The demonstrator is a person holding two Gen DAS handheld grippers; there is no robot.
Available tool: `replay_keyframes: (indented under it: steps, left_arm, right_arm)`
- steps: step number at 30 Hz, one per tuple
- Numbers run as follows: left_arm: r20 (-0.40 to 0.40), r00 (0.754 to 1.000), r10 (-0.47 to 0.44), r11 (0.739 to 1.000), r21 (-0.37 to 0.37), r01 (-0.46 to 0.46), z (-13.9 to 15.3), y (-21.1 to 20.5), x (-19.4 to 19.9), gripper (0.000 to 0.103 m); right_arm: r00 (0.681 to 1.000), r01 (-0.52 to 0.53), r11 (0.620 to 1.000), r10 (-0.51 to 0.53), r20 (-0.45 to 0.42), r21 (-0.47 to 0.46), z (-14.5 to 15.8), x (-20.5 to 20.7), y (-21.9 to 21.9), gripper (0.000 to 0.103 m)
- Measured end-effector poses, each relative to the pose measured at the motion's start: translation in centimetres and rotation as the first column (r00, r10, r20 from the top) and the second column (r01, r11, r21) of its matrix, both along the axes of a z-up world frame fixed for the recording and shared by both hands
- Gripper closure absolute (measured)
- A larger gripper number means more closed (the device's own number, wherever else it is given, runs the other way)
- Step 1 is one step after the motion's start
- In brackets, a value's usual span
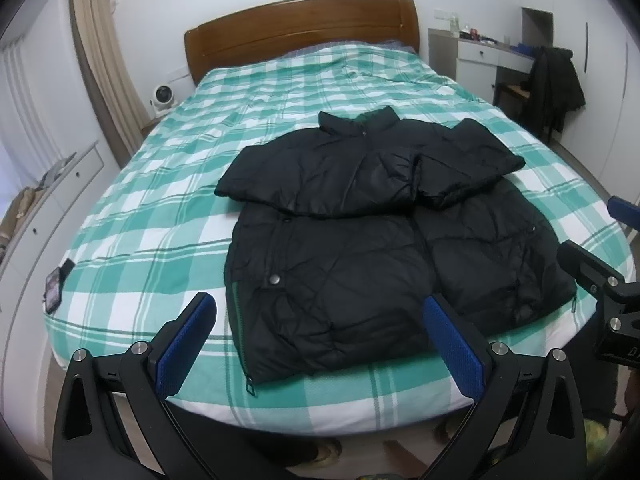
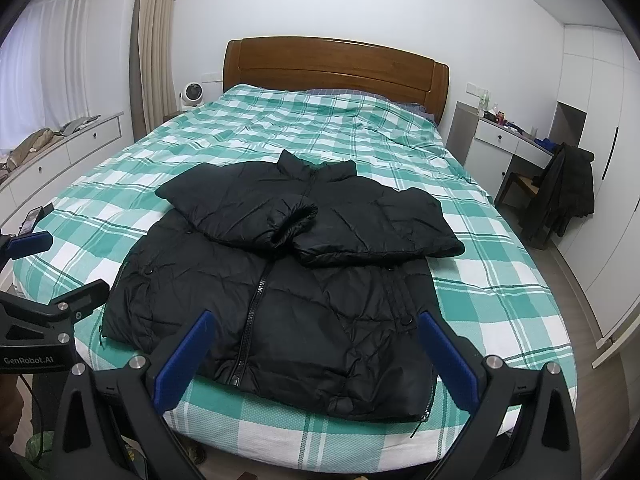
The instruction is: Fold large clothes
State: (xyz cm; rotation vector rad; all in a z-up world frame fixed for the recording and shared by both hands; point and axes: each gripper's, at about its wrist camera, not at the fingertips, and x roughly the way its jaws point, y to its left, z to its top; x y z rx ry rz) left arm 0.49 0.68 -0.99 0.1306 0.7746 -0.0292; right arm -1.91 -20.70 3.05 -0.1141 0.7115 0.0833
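The black puffer jacket (image 1: pixel 360 240) lies flat on the bed (image 1: pixel 160 184) just ahead of both grippers, its sleeves already folded across the chest. The left gripper (image 1: pixel 320 340) and right gripper (image 2: pixel 316 356) are both spread wide and hold nothing. The puffy cloth looks slippery, so a small pinch at the bottom edge could slide off, and the sleeves could flop out when it lifts.

left black gripper with blue pads (image 1: pixel 320 312) and right black gripper with blue pads (image 2: pixel 316 330) hover side by side, jaws spread wide, gripping nothing.
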Motion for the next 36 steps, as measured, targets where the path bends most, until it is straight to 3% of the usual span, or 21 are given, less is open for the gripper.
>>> replay_keyframes:
  steps: [36]
  left_arm:
    - [-0.004, 1.000, 0.019, 1.000, 0.002, -0.019, 0.1, 1.0, -0.2, 0.000]
  right_arm:
    - [1.000, 0.008, 1.000, -0.008, 0.019, -0.003, 0.3, -0.4, -0.7, 0.000]
